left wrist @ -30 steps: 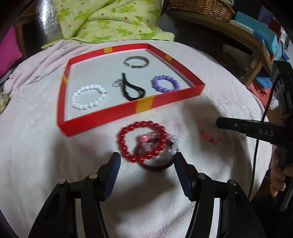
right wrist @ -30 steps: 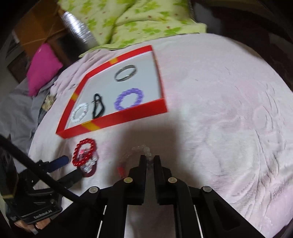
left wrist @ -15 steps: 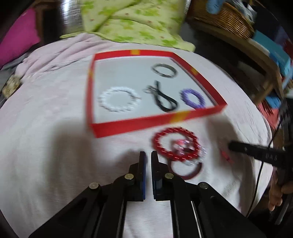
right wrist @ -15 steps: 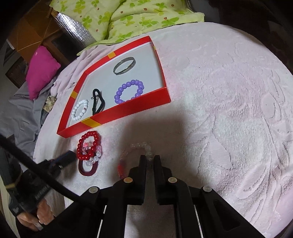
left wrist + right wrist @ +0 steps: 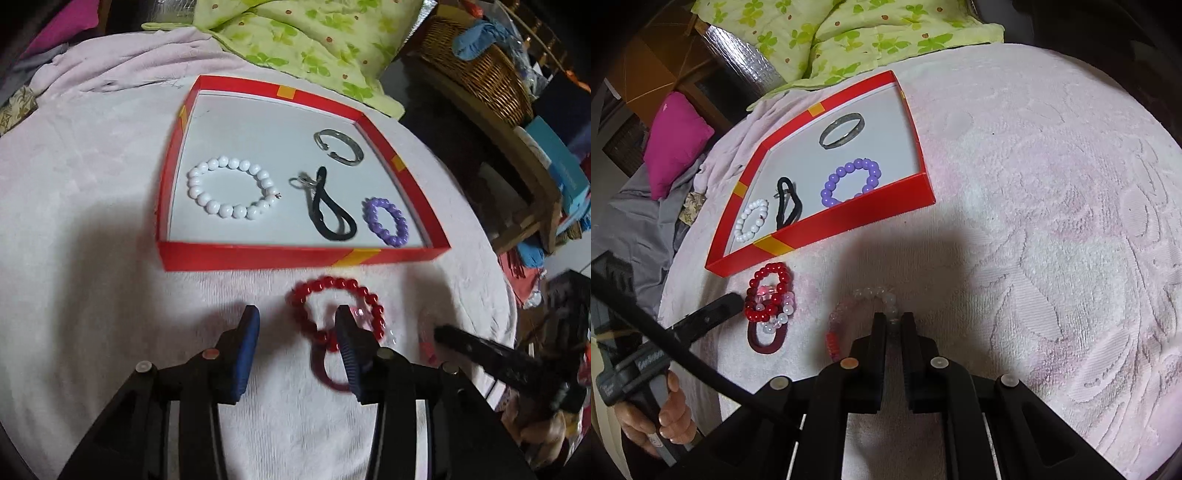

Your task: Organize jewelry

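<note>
Red beads (image 5: 334, 310) lying just outside tray (image 5: 295, 254), left gripper (image 5: 295, 332) spread wide, straddling rim for pickup. Right gripper (image 5: 894, 325) pinching clear bracelet (image 5: 864, 306), likely for transfer.

Pale pink embossed towel (image 5: 1052, 229) covers the whole work surface ahead of both claws. Far beyond them: green leaf-print quilt (image 5: 849, 33), bunched. Ahead-left of the right claw: magenta cushion (image 5: 674, 144) on grey cloth (image 5: 631, 229), silver foil-like panel (image 5: 746, 66). Ahead-right of the left claw: wicker basket (image 5: 480, 70) on a wooden shelf (image 5: 532, 177), blue boxes (image 5: 561, 166) beside it. Dim surroundings.
</note>
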Available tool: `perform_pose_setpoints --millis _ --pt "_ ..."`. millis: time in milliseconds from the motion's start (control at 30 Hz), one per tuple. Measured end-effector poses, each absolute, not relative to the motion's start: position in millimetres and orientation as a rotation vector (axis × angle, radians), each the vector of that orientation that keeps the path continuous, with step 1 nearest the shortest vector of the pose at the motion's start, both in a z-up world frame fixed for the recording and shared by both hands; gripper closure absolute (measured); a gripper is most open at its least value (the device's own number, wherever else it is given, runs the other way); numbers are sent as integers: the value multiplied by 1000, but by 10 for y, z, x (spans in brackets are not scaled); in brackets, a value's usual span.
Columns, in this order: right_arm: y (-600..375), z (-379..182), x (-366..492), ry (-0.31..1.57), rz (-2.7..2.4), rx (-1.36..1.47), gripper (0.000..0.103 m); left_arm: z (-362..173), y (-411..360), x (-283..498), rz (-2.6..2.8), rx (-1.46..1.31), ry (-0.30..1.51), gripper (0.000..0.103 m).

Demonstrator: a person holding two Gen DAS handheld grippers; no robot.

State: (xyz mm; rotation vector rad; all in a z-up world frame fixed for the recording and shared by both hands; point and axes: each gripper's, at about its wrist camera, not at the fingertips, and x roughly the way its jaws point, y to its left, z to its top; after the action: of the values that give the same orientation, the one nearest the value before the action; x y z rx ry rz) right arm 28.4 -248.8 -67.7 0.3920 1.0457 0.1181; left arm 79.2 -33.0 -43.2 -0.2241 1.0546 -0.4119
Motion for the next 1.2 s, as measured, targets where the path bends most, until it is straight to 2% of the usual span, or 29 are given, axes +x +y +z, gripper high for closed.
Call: perform_pose_setpoints --millis 67,133,200,267,467,733,1100,1133,1167,1200 --pt "-2498 -680 275 1046 123 396 94 -481 -360 839 -388 -224 1056 61" --pt "-2505 -680 266 1047 125 397 94 -480 -424 855 -371 -191 1031 70" --pt "-2511 -679 256 1048 127 397 94 -493 -471 858 -363 -140 1030 85" --pt "-2520 -680 254 1049 128 397 94 -498 -529 840 -350 -77 1019 94" --pt "-2509 -660 252 1043 125 396 94 -437 -480 802 -346 -46 1012 94" --pt "-2459 -577 247 993 164 413 94 -128 -34 651 -371 -125 923 94" --pt "-2565 -576 242 1002 169 420 93 -195 118 643 -351 -100 945 94" --pt "-2562 -578 246 1009 165 417 85 -220 116 645 -348 -91 955 94" --pt "-2562 -585 251 1017 163 415 68 -265 113 650 -341 -80 971 94" --pt "-2546 -587 257 1026 166 412 59 -294 113 656 -336 -75 982 94"
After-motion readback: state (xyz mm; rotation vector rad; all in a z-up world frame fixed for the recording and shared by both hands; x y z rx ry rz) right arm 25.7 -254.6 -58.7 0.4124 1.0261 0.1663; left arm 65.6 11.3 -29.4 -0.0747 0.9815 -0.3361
